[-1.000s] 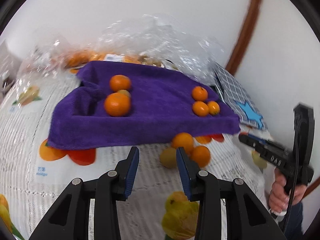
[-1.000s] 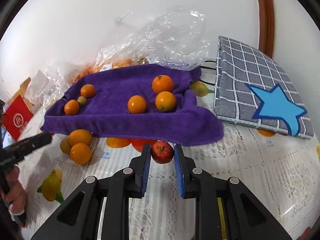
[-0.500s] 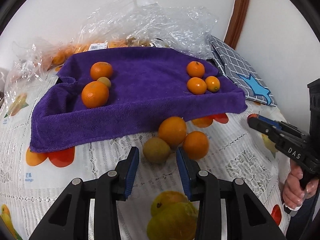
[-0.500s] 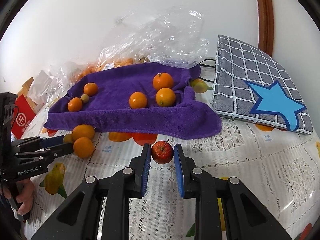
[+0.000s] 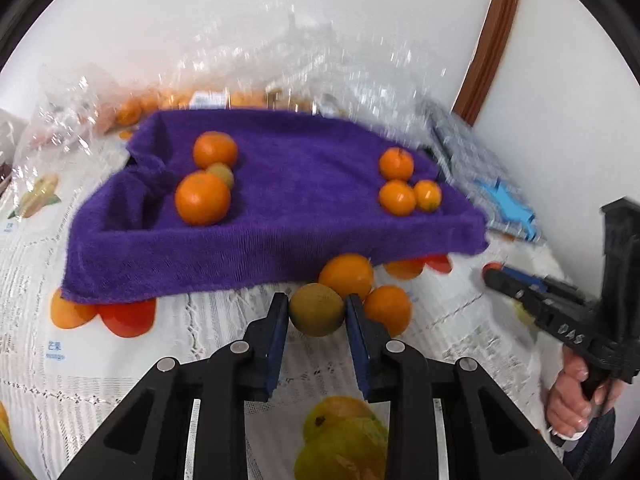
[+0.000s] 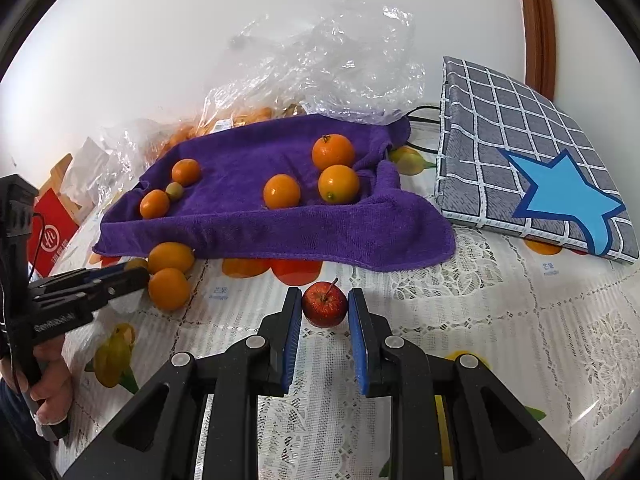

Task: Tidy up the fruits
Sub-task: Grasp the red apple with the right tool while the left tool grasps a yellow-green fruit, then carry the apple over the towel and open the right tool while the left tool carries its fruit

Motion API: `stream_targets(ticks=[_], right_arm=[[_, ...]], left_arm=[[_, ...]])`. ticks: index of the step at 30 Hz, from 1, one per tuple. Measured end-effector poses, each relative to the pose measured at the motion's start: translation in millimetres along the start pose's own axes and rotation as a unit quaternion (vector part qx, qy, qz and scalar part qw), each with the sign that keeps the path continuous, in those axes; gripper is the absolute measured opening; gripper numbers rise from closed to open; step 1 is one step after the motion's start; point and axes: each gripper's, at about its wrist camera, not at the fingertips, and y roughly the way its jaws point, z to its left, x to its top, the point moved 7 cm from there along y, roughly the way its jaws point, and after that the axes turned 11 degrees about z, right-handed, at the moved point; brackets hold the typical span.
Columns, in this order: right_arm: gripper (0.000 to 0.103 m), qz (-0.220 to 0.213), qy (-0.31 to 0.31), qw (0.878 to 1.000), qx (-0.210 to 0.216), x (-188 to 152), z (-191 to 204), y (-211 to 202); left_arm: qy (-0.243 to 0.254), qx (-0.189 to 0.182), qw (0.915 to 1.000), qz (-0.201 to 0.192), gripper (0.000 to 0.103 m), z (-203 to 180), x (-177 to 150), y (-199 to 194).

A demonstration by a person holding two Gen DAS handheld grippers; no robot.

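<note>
A white lace tablecloth [image 6: 460, 300] printed with fruit pictures is seen covering the surface, and a plain white wall [image 6: 200, 20] with a brown wooden trim strip [image 6: 536, 24] is seen behind it. A purple towel [image 5: 304, 216] is spread ahead of both sets of jaws, with its edges raised like a tray.

A greenish-brown round fruit [image 5: 317, 310] is enclosed by the left gripper [image 5: 317, 312]; its blue pads are set against both sides of the fruit, though a firm grip cannot be confirmed. Just beyond the jaws and to their right, two loose oranges [image 5: 347, 276] are found on the cloth, touching the fruit.

A small red apple [image 6: 324, 305] is framed by the right gripper [image 6: 324, 308]; the jaws stand narrowly apart, with a thin gap visible on each side of the apple, which rests on the cloth.

On the towel, three oranges [image 6: 334, 152] are grouped ahead of the right jaws, and two oranges with a small green fruit [image 6: 175, 191] lie further left. Crumpled clear plastic bags [image 6: 332, 64] are piled behind the towel. A grey checked cushion with a blue star [image 6: 532, 168] is placed to the right of the right jaws, and a red box [image 6: 52, 236] is seen at far left.
</note>
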Motion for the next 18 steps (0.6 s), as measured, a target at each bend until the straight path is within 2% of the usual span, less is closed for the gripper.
stream_targets(ticks=[6, 14, 18], right_arm=[[0.023, -0.012, -0.009, 1.000, 0.006, 1, 4, -4], [0.023, -0.046, -0.030, 0.998, 0.016, 1, 16, -17], [0.023, -0.056, -0.037, 0.997, 0.032, 2, 23, -23]], left_arm=[[-0.007, -0.006, 0.9983, -0.057, 0.028, -1, 2, -23], [-0.011, -0.007, 0.9972, -0.074, 0.028, 0, 4, -30], [-0.011, -0.024, 0.9952, -0.094, 0.028, -2, 3, -37]])
